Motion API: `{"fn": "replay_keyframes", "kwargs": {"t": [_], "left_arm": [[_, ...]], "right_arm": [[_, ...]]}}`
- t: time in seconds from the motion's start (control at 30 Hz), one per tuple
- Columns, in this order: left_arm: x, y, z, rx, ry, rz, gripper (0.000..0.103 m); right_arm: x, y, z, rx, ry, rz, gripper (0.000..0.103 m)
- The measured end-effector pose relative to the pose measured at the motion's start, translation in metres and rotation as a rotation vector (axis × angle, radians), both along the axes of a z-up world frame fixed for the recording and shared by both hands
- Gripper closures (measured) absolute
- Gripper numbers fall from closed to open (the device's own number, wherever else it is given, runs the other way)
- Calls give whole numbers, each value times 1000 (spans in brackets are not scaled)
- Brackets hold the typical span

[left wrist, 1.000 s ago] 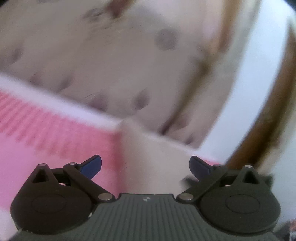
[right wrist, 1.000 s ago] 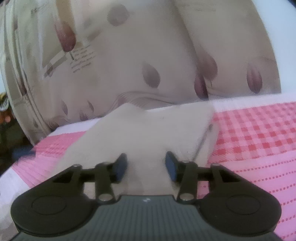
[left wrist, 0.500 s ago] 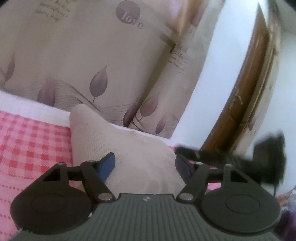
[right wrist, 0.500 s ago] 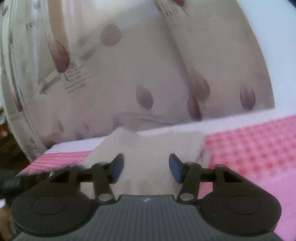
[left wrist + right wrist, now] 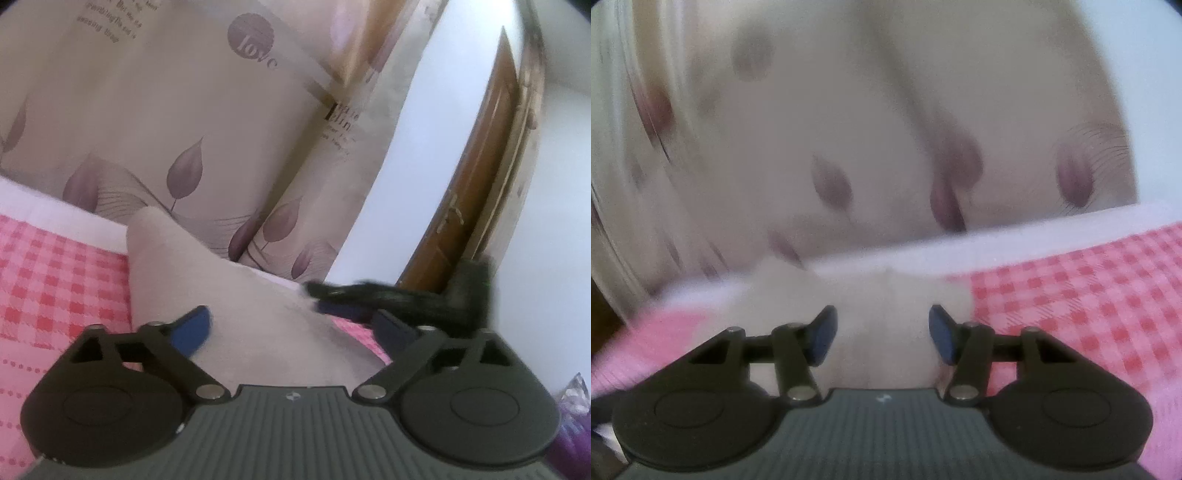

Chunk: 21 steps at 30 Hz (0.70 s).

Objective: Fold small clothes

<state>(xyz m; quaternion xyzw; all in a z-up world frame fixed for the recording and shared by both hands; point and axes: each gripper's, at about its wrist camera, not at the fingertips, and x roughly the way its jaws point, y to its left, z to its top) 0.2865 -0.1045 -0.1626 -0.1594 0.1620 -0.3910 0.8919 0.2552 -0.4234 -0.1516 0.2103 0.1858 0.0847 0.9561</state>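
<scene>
Left gripper (image 5: 291, 330): jaws are opening and stand wide apart, the blue pads (image 5: 192, 328) clear of any cloth pressure; the beige garment (image 5: 229, 314) lies between and beyond them, not pinched. The garment rests on the pink checked bedcover (image 5: 55, 288), its far-left corner raised slightly against the white edge of the bed (image 5: 62, 218). In the left wrist view the right gripper (image 5: 347, 297) appears as a dark blurred shape at the garment's right edge, just beside or touching the cloth; contact cannot be confirmed through the blur. Beyond the bed hangs a beige curtain (image 5: 177, 110) printed with purple leaves and the word "love", with a white wall (image 5: 417, 155) and a brown wooden door (image 5: 476, 192) to the far right. Right wrist view is heavily blurred. Right gripper (image 5: 882, 332): jaws partly apart, with the garment (image 5: 882, 302) lying between the pads (image 5: 823, 332) and running forward to the far white edge of the bed (image 5: 997, 243); whether the pads press the cloth cannot be determined, though a visible gap stands either side of the fabric fold. The checked bedcover (image 5: 1089, 295) extends to the right of the garment, and plain pink cover lies to the near left. The leaf-print curtain (image 5: 849, 129) fills the background.
</scene>
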Motion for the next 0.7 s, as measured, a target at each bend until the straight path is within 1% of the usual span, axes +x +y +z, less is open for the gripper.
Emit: {"fn": "replay_keyframes", "kwargs": {"t": [0.03,0.1,0.13,0.17,0.2,0.27,0.3,0.33,0.37,0.4,0.43,0.5,0.57,0.6,0.63,0.7], "left_arm": [[0,0,0,-1,-2,2,0],[0,1,-1,-5,2,9,0],[0,2,-1,-12,5,11,0],[1,3,-1,-19,10,15,0],[1,4,-2,-24,15,20,0],[0,6,-3,-18,21,44,0],[-2,6,-2,-5,24,75,0],[-4,7,-2,8,31,109,0],[-5,7,-3,28,59,158,0],[-3,9,-5,40,96,194,0],[0,12,-7,38,139,229,0],[5,21,-10,12,198,300,0],[9,27,-13,-5,244,360,0],[11,29,-14,-3,261,379,0],[12,29,-14,3,269,396,0],[10,28,-13,19,253,414,0]], "right_arm": [[-18,0,3,14,-35,-15,49],[-52,10,9,-16,-74,-29,47],[-67,19,11,-39,-89,-8,47],[-79,30,13,-85,-89,13,48],[-85,40,11,-143,-64,14,48],[-86,61,0,-299,48,7,48],[-85,66,-10,-355,106,-9,48],[-84,64,-17,-346,148,-21,47],[-85,59,-16,-309,150,-40,35],[-83,57,-17,-301,164,-64,26],[-81,54,-19,-288,187,-75,22],[-79,52,-20,-269,197,-67,20],[-81,54,-20,-280,200,-82,14],[-79,56,-20,-285,200,-84,13],[-78,56,-20,-285,201,-84,12],[-75,52,-21,-278,214,-97,7]]}}
